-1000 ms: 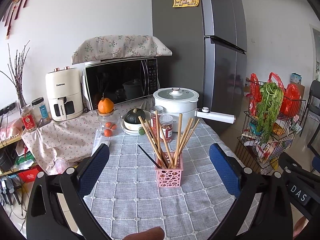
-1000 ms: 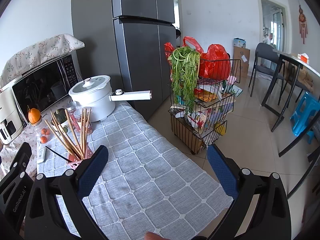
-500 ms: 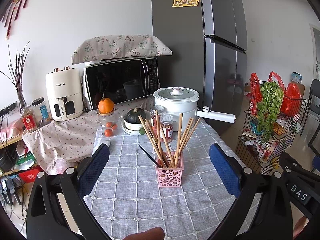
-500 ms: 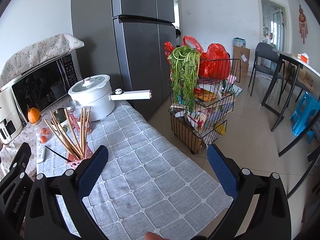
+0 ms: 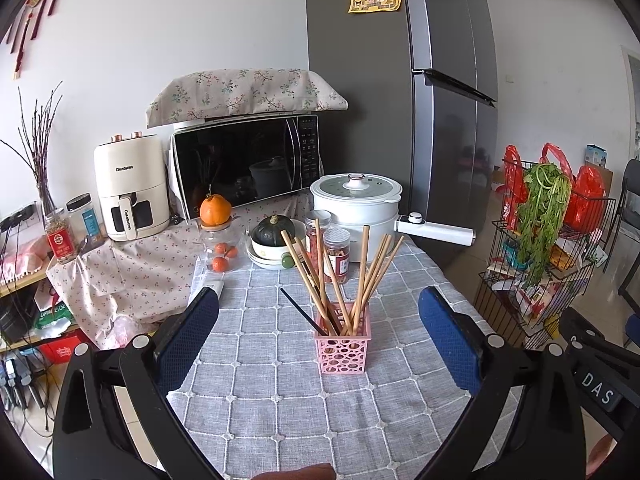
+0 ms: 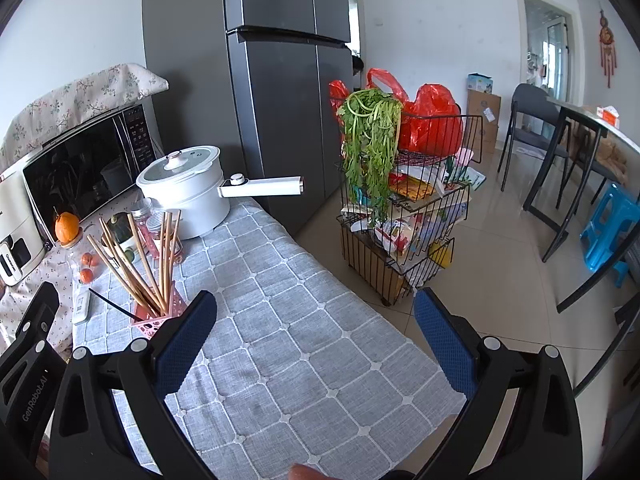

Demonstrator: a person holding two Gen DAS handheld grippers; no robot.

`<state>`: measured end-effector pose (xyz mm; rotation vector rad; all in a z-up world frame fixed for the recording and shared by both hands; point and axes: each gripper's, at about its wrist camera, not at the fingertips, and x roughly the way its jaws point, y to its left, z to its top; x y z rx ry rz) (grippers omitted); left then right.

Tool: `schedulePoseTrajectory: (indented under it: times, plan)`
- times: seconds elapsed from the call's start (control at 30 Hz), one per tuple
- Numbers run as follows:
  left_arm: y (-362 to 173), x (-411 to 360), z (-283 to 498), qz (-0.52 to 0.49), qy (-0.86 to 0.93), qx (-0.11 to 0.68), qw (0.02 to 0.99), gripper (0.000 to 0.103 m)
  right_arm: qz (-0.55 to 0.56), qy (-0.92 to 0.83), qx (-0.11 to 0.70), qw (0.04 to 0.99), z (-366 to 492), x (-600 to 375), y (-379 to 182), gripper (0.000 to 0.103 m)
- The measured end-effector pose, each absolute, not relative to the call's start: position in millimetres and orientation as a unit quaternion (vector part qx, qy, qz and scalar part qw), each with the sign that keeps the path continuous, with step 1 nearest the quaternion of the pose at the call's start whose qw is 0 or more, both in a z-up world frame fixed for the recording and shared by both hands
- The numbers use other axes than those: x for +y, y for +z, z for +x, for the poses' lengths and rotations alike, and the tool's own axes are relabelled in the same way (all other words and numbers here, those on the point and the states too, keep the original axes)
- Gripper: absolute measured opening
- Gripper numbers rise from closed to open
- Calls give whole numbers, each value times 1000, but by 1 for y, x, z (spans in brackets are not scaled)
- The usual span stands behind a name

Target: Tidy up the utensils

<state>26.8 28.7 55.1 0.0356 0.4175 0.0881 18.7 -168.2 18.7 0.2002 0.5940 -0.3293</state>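
Observation:
A pink perforated holder (image 5: pixel 342 349) stands on the grey checked tablecloth (image 5: pixel 280 392) with several wooden chopsticks (image 5: pixel 362 276) fanned out in it, and one black stick (image 5: pixel 298 309) leaning out to the left. My left gripper (image 5: pixel 320 320) is open and empty, held back from the holder, which sits between its blue pads. In the right wrist view the holder (image 6: pixel 160 318) and chopsticks (image 6: pixel 136 264) are at the left, beside the left pad. My right gripper (image 6: pixel 316 320) is open and empty over the cloth.
Behind the holder stand two spice jars (image 5: pixel 336 254), a bowl with a dark squash (image 5: pixel 274 240), a glass jar topped by an orange (image 5: pixel 216 236) and a white pot (image 5: pixel 356 200) with a long handle. Microwave, air fryer and fridge (image 5: pixel 400 92) are at the back. A wire rack (image 6: pixel 404 216) stands right of the table.

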Motion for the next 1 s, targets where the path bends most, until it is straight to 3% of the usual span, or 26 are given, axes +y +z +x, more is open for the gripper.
schedulePoseTrajectory:
  times: [0.6, 0.83, 1.0]
  plan:
    - [56, 30, 28, 27, 42, 203, 978, 96, 99, -158, 298, 936, 21, -171, 17, 96]
    - [56, 29, 26, 32, 35, 193, 980, 89, 98, -158, 299, 936, 23, -171, 17, 96]
    - [57, 26, 26, 36, 33, 201, 978, 96, 101, -157, 298, 936, 22, -172, 17, 96]
